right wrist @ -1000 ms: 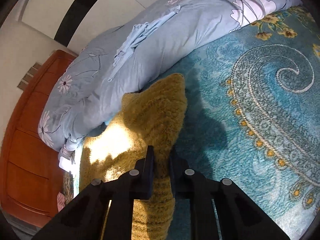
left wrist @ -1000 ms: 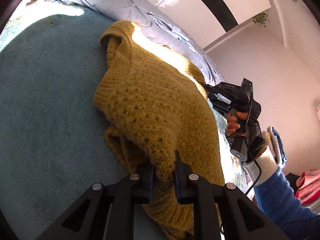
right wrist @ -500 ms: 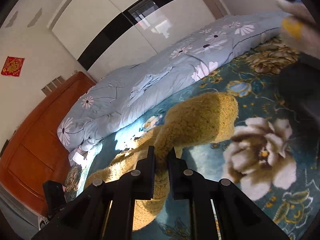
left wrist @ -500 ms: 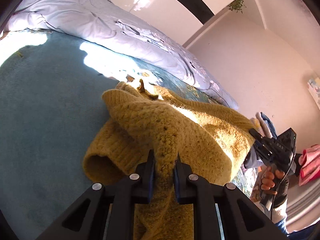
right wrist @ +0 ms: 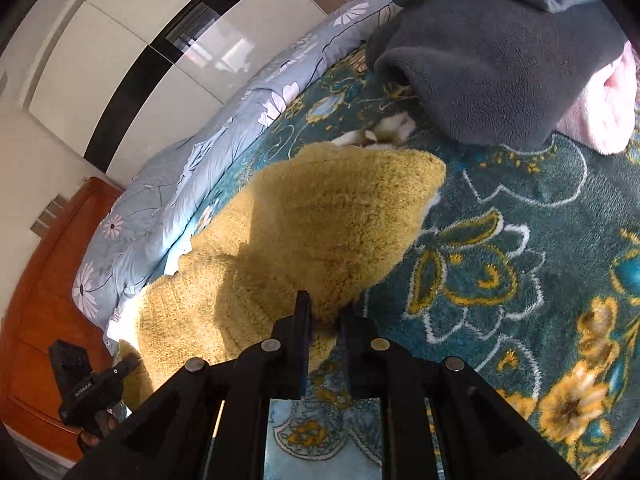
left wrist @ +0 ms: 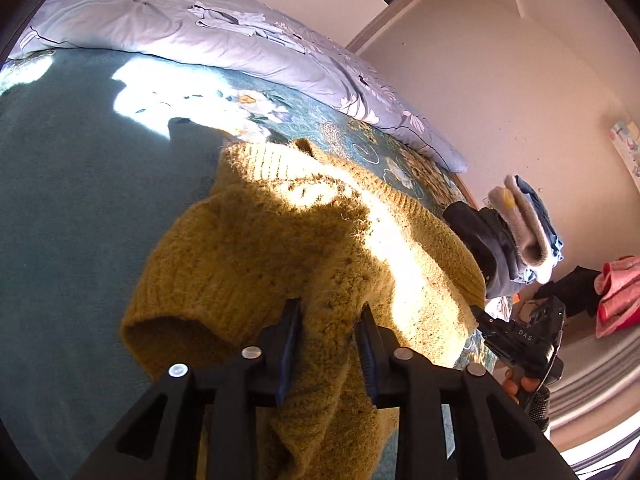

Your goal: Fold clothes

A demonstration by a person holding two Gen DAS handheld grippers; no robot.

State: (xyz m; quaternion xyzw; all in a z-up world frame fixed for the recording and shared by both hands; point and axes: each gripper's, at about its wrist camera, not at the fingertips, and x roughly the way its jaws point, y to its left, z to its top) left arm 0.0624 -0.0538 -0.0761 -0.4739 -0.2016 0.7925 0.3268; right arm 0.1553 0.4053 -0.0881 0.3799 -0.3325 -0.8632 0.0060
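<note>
While both grippers tilt downward over a bed, a mustard-yellow knitted sweater [left wrist: 304,248] lies between them on a teal blanket [left wrist: 72,208] patterned with flowers. In the left wrist view, the left gripper [left wrist: 328,344] reaches in from the bottom edge, and its fingers [left wrist: 289,340] are spreading apart; a thick fold of the sweater still sits between them, with a little slack showing at the pads. A ribbed cuff opening [left wrist: 168,336] of the sweater faces the lower left, just beside that gripper. In the right wrist view, the right gripper [right wrist: 325,322] also enters from the bottom edge, its fingers [right wrist: 303,332] nearly pressed together and pinching the thin near edge of the sweater. The hand holding this gripper shows at the lower right of the left view, fingers wrapped around a black handle. The sweater's long axis runs roughly from one gripper to the other, rumpled and partly doubled over. In the right view it spreads from the lower left, and a rounded corner [right wrist: 428,168] points toward a dark grey fleece garment [right wrist: 492,64] lying near it. A pale blue floral quilt [left wrist: 208,36] is bunched along the far side of the bed. Bright sunlight falls across the sweater's middle
</note>
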